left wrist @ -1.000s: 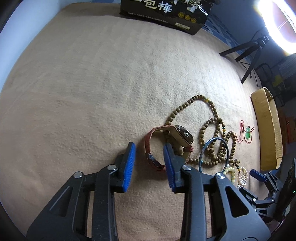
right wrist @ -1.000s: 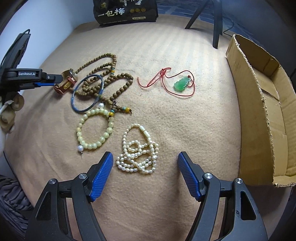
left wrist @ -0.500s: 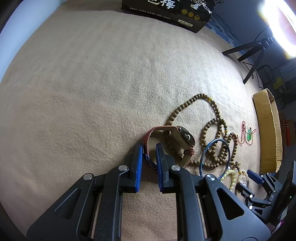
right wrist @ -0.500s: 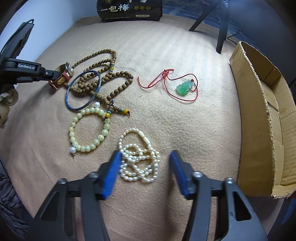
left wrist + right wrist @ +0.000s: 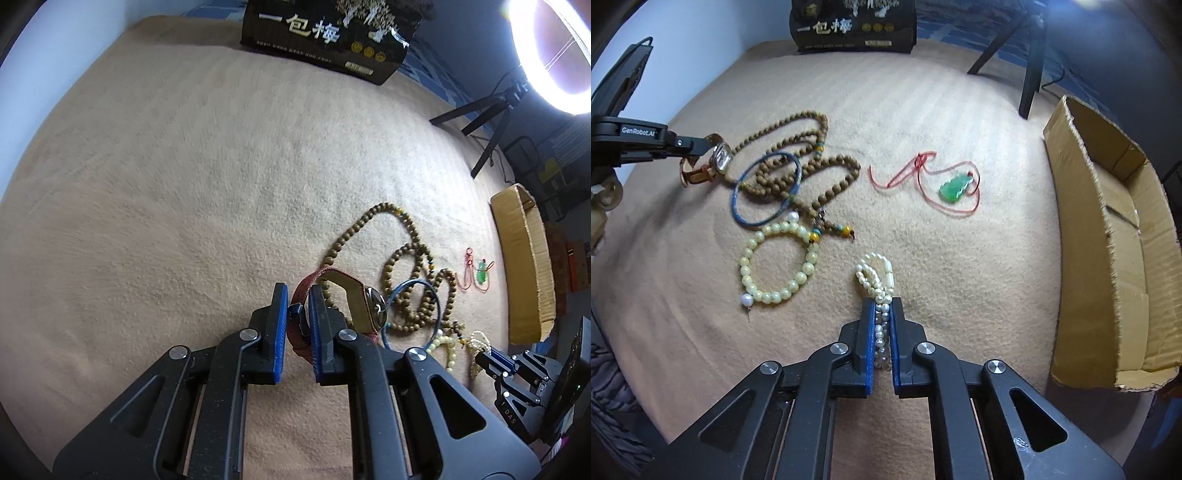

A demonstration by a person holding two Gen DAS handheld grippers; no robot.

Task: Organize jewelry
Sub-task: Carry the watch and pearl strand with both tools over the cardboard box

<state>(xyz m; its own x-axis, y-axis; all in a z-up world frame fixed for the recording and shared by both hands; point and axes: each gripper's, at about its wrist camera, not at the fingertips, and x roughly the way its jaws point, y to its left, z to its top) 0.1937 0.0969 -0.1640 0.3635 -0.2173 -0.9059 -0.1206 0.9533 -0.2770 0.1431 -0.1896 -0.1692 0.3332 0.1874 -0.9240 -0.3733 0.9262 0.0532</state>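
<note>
Gripping the wristwatch with the red-brown woven strap [image 5: 334, 291], the left tool [image 5: 295, 321] is clamped on its strap at the left end of the jewelry group. Right tool [image 5: 882, 332] has just closed, pads pinching the white pearl strand [image 5: 877, 280] at the near side. Both pieces lie on the tan felt surface [image 5: 923, 110]; open cardboard box [image 5: 1123, 258] stands at right.

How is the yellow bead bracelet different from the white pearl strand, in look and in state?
The yellow bead bracelet lies as an open ring on the blanket, untouched; the white pearl strand is bunched and pinched in the right gripper. The bracelet's beads are large and pale yellow; the strand's pearls are small and white. Both are beaded pieces on the tan blanket.
</note>
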